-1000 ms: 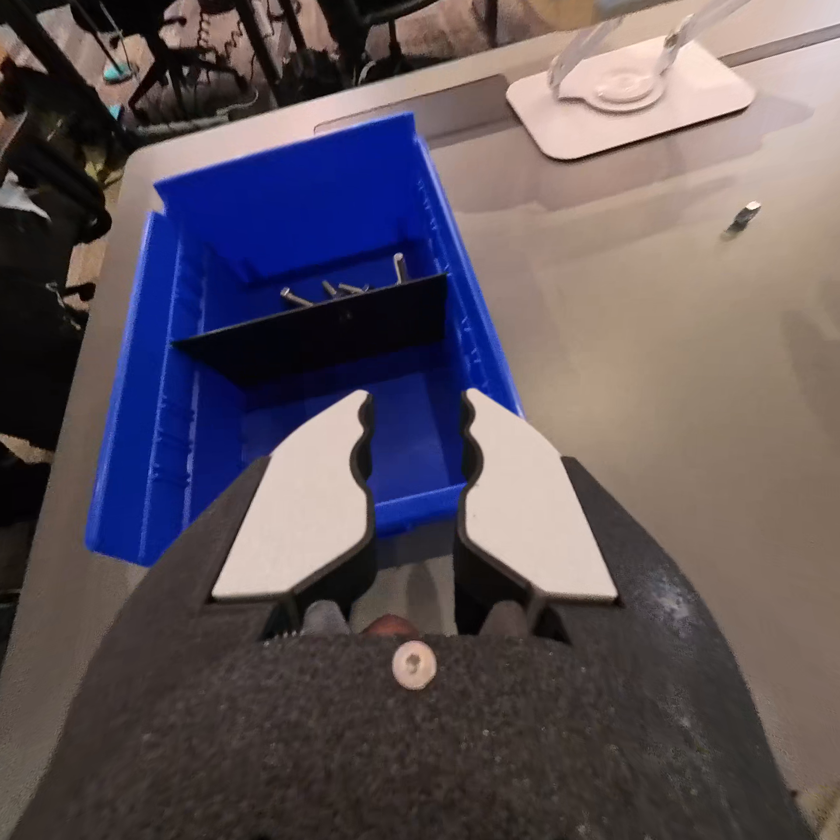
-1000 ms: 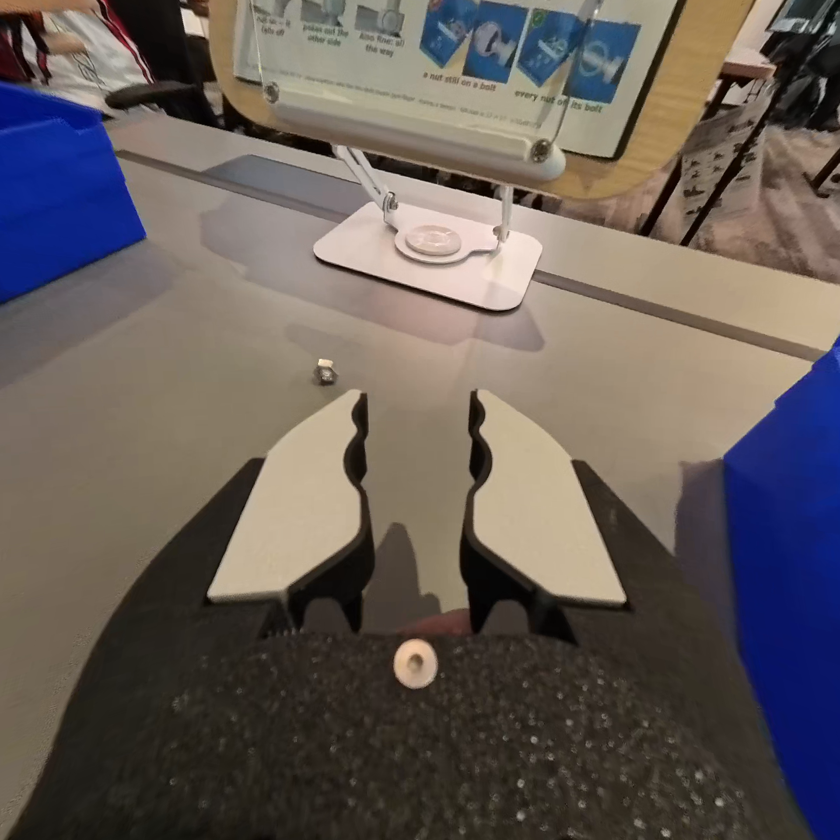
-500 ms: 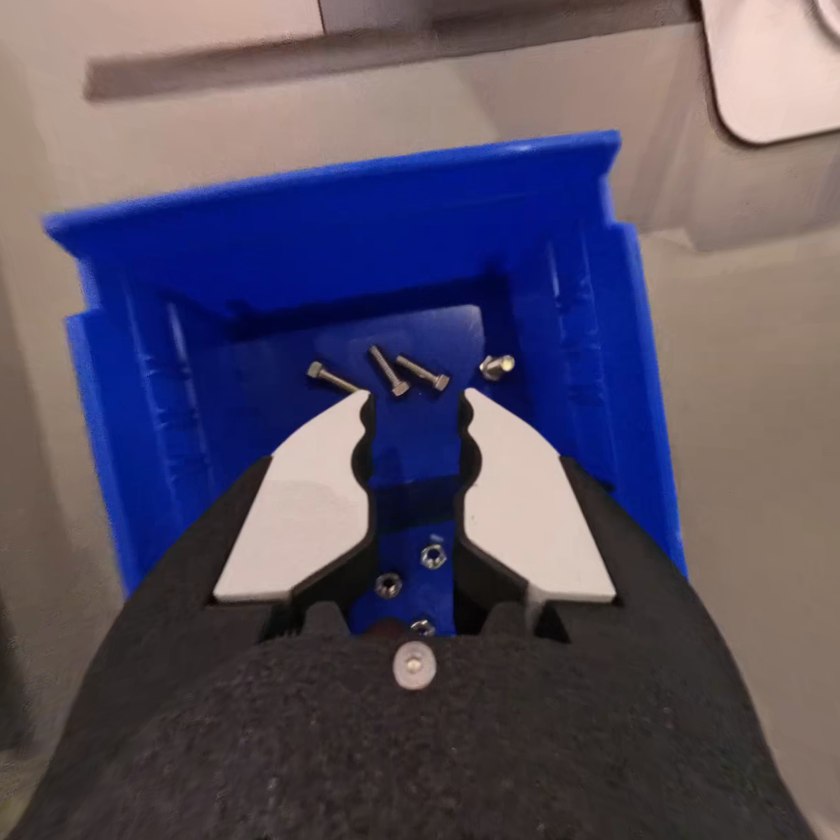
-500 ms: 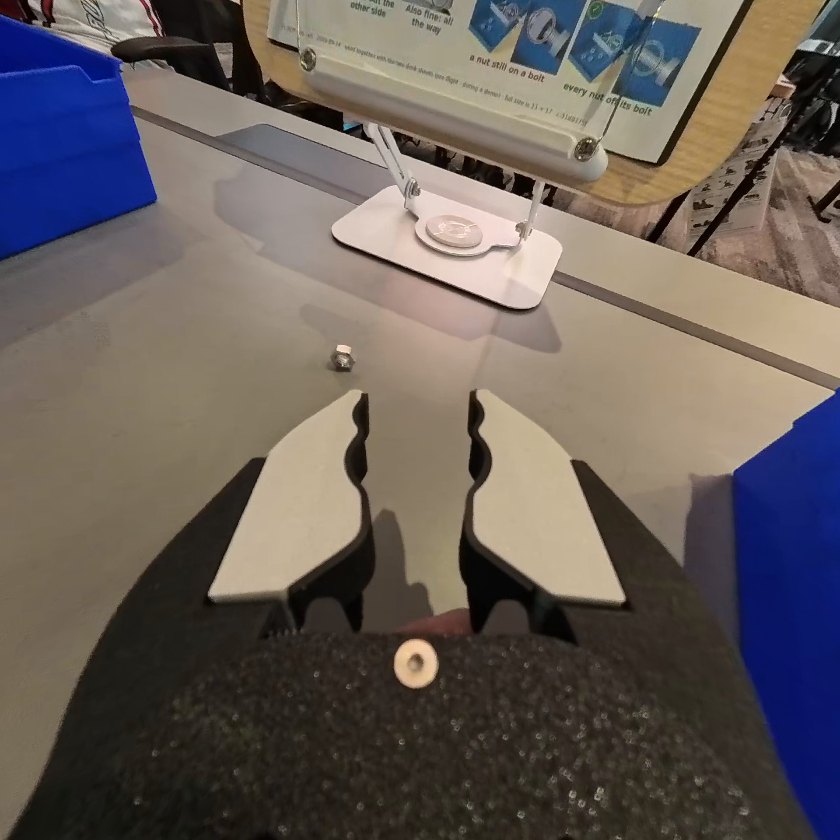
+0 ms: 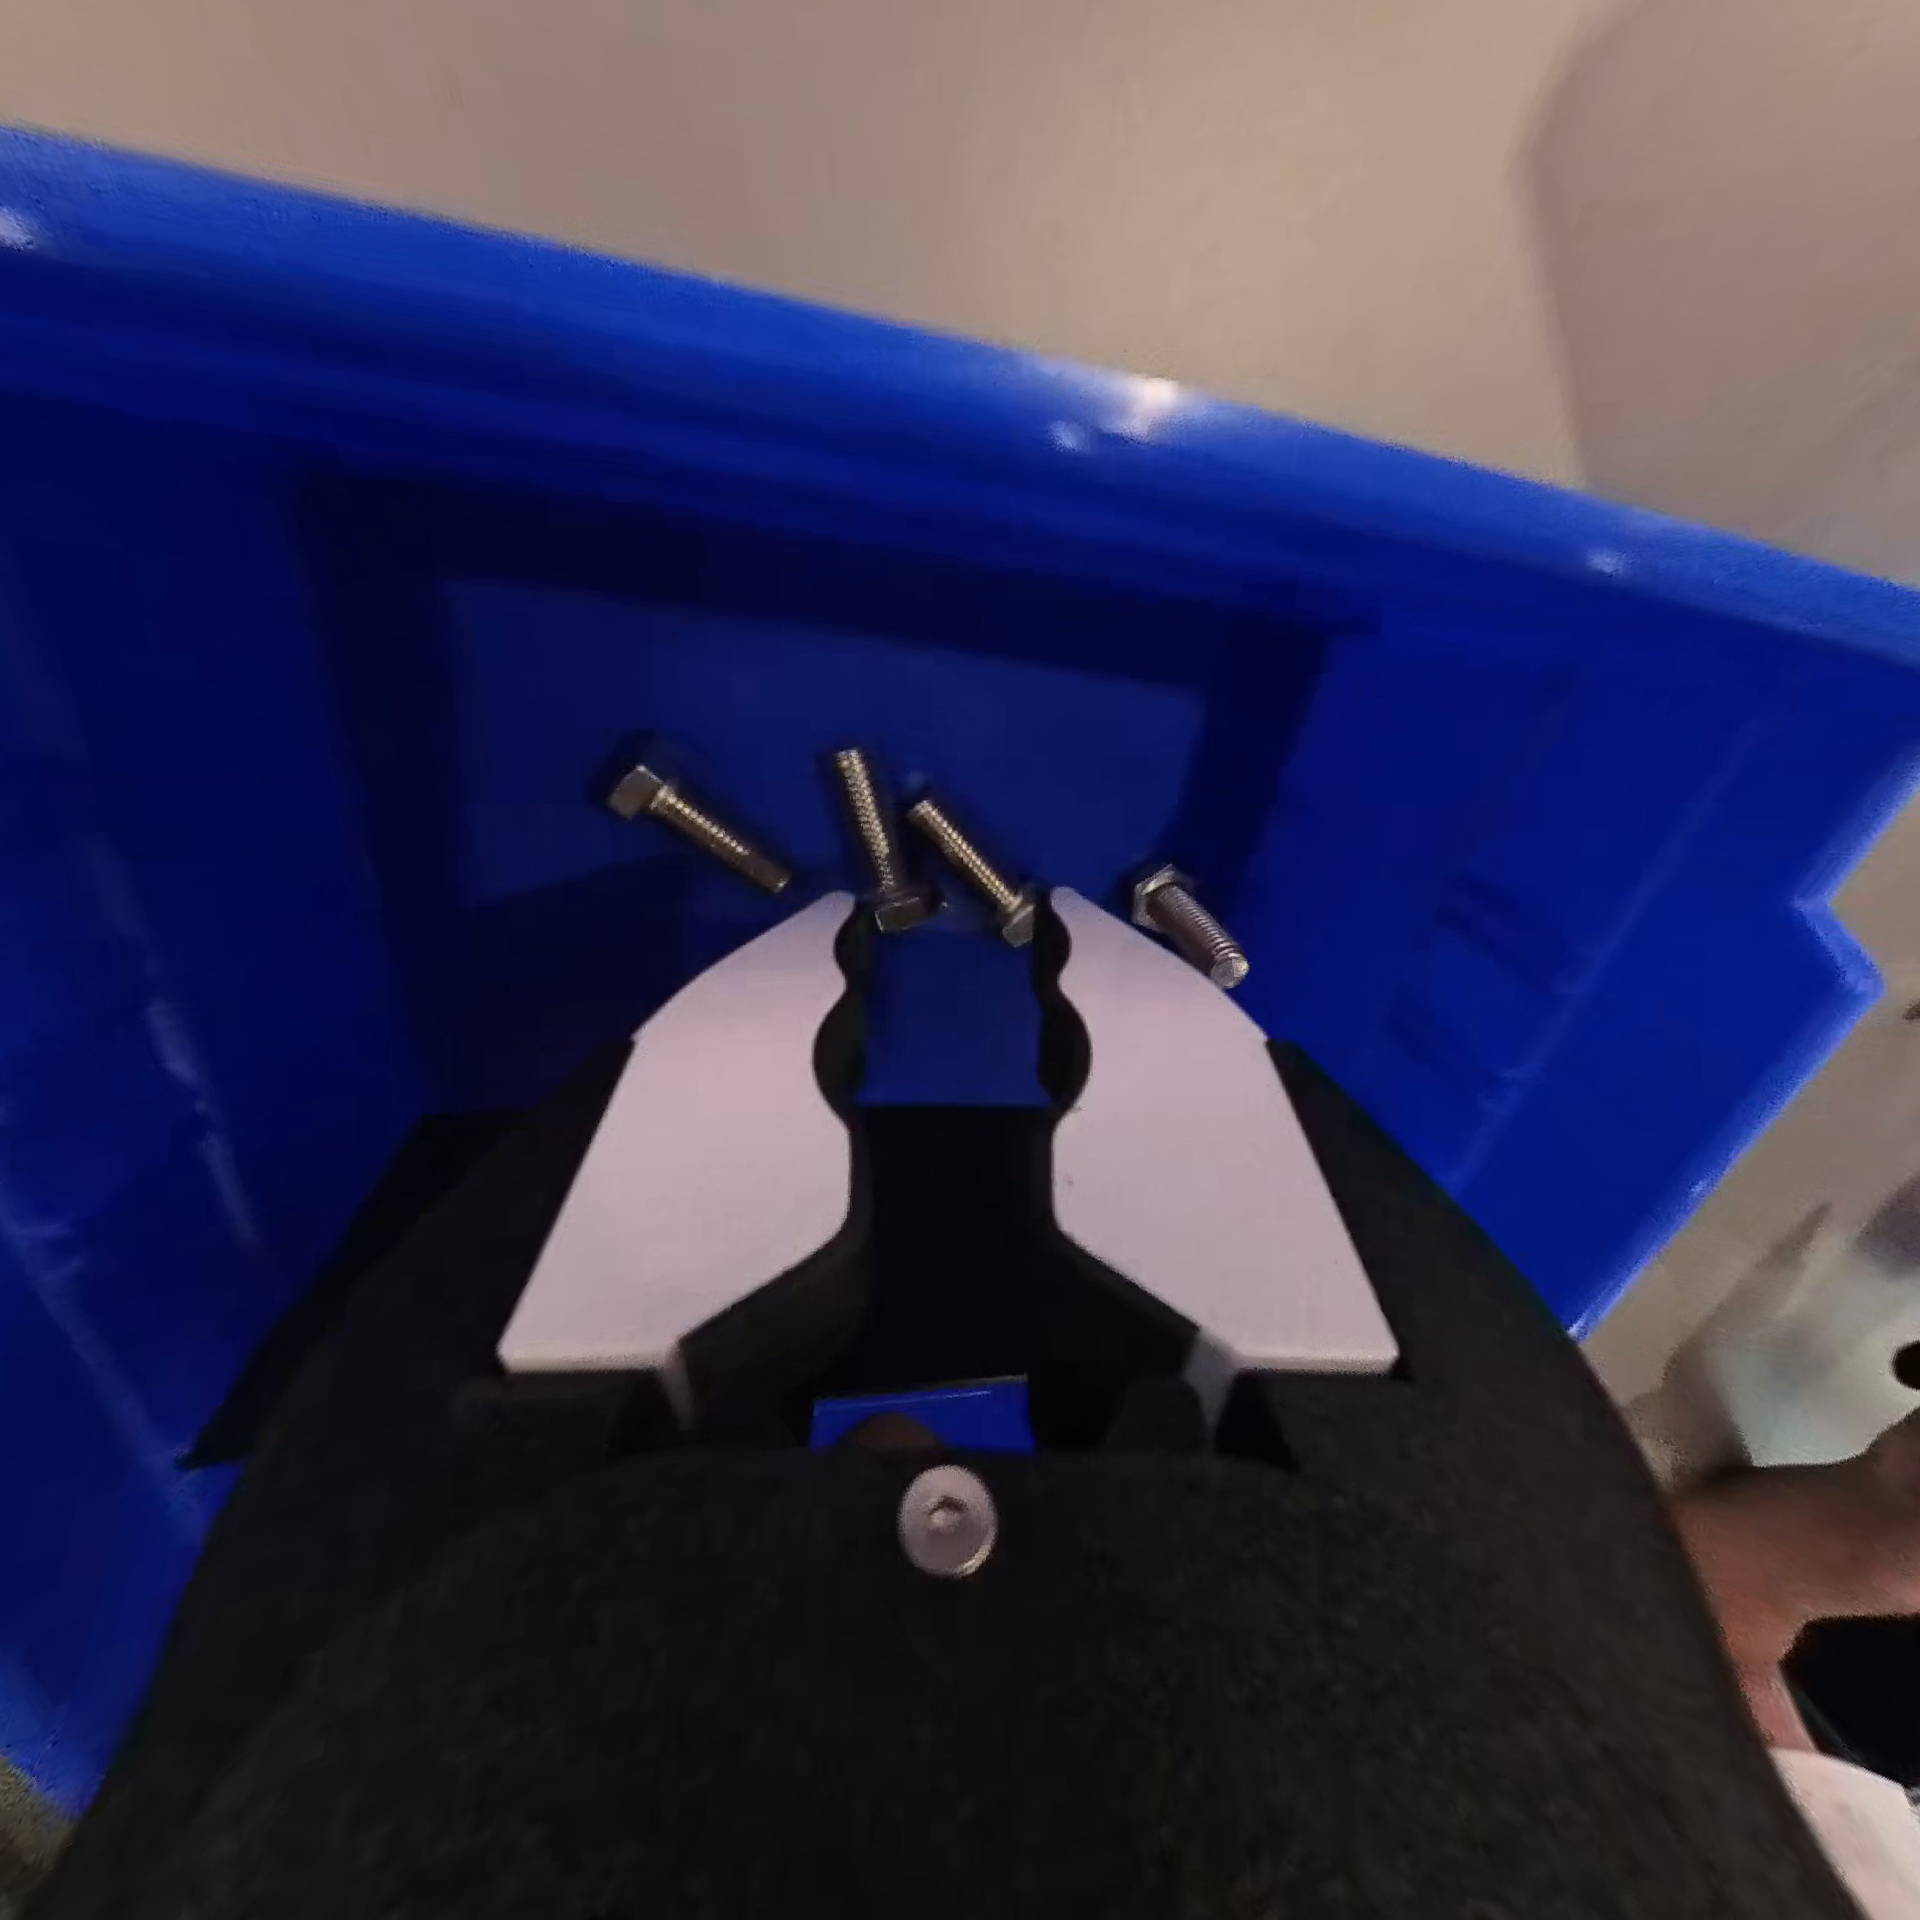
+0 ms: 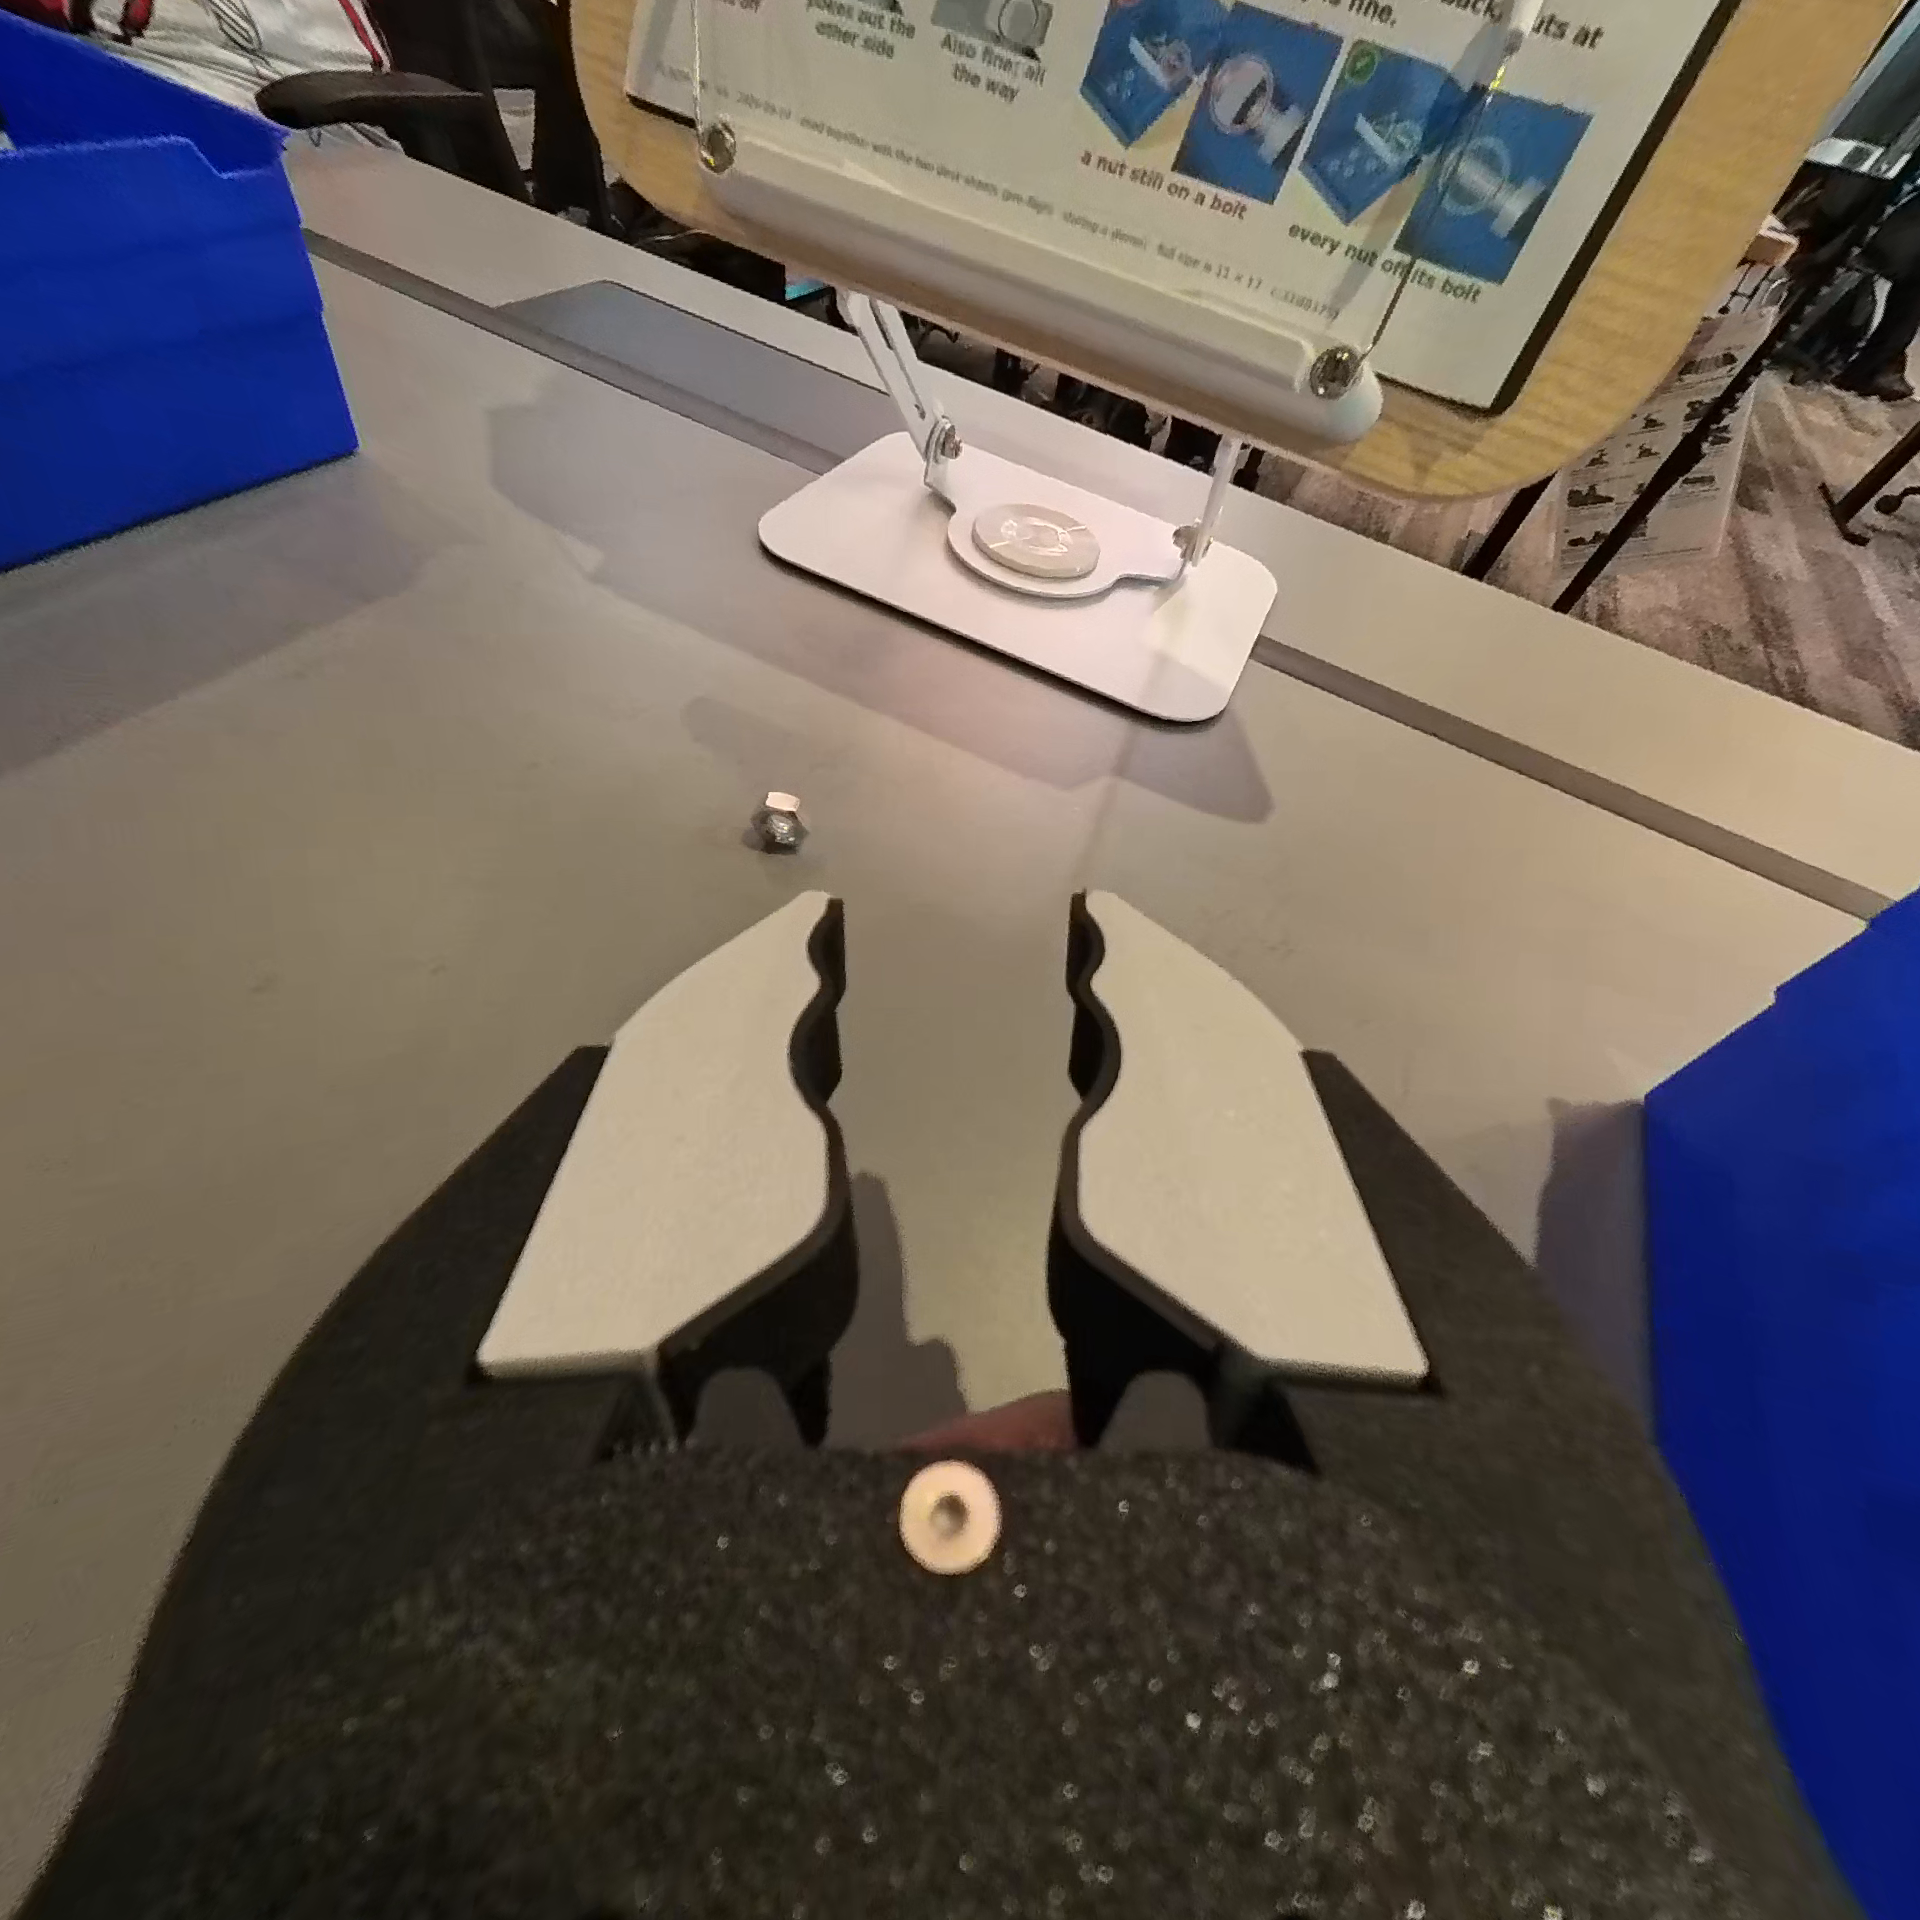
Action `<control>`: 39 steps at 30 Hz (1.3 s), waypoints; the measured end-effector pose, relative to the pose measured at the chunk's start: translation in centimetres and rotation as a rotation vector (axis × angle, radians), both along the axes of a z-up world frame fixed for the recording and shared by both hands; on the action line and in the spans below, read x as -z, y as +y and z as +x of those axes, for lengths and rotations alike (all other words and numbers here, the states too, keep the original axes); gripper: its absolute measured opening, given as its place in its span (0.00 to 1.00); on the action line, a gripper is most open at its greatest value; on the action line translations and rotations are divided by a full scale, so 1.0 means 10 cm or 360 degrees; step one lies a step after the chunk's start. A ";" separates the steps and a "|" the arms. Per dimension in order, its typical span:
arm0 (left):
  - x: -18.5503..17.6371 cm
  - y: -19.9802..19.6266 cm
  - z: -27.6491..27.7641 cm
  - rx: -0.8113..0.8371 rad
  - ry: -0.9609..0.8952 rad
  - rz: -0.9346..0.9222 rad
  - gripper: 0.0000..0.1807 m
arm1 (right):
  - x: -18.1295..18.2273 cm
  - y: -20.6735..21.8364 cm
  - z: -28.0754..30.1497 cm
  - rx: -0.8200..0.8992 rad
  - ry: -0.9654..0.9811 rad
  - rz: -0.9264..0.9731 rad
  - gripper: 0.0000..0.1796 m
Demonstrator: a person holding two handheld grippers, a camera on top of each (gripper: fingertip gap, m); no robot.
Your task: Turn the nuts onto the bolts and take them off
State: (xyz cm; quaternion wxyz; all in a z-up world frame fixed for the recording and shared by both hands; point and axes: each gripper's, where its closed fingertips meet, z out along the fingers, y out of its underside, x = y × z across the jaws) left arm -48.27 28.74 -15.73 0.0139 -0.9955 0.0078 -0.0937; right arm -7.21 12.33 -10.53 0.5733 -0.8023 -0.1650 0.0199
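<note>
My left gripper [image 5: 948,914] is open and reaches down into the far compartment of a blue bin [image 5: 1507,790]. Several loose bolts lie on the bin floor just past its fingertips: one to the left [image 5: 698,829], two in the middle [image 5: 875,840] [image 5: 971,871] whose heads sit by the tips, and one to the right [image 5: 1190,927]. My right gripper [image 6: 951,914] is open and empty, low over the grey table [image 6: 312,935]. A bolt with a nut on it [image 6: 777,823] lies on the table just ahead of its left fingertip.
A white stand [image 6: 1023,577] holding an instruction board [image 6: 1091,156] is at the table's back. The blue bin [image 6: 135,301] shows at far left in the right wrist view; a second blue bin [image 6: 1797,1299] stands close on the right. The left gripper's tips are roughly 45 cm from the right gripper's.
My left gripper has moved forward over the bin's black divider and down into the far compartment, close to the bolts. The right gripper has shifted slightly; the bolt on the table stays put.
</note>
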 end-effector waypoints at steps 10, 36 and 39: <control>0.19 -0.14 -0.06 -0.0095 0.0082 -0.0134 0.14 | -0.06 -0.02 -0.04 -0.0033 0.0019 0.0024 0.22; -1.12 -0.50 0.39 0.0590 -0.0398 0.1232 0.10 | -0.02 -0.04 -0.10 -0.0044 -0.0043 0.0030 0.21; -1.46 -0.92 0.75 0.0738 -0.0663 0.1569 0.10 | -0.03 -0.04 -0.14 -0.0073 -0.0008 0.0031 0.21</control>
